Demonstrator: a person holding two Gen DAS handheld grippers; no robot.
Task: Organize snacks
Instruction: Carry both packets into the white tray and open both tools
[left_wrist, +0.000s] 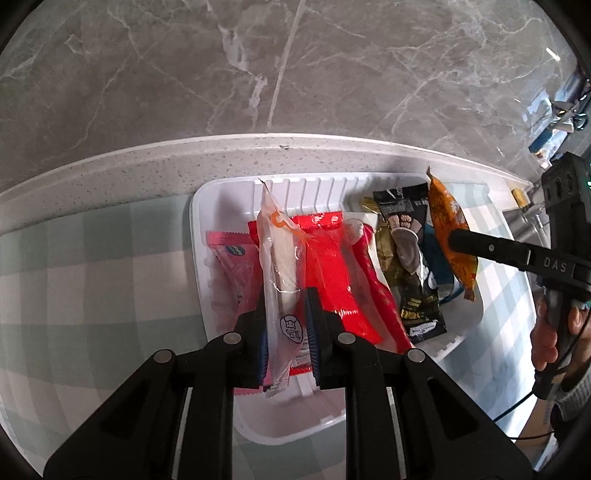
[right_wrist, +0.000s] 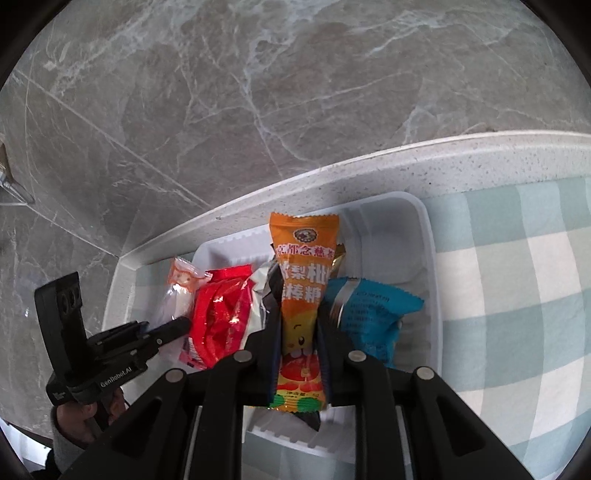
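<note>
I am clamping my left gripper (left_wrist: 286, 332) on a clear packet (left_wrist: 280, 280) and my right gripper (right_wrist: 297, 354) on an orange packet (right_wrist: 301, 295), both hanging over the white tray (left_wrist: 221, 199). The tray is holding a pink packet (left_wrist: 232, 266), red packets (left_wrist: 332, 280), a black packet (left_wrist: 410, 258) and a blue packet (right_wrist: 369, 314).

A home kitchen: grey marble-look wall tiles (left_wrist: 295, 74) rise behind the speckled stone back edge of the surface (left_wrist: 221, 155), spread with a checked cloth (right_wrist: 517, 258).
</note>
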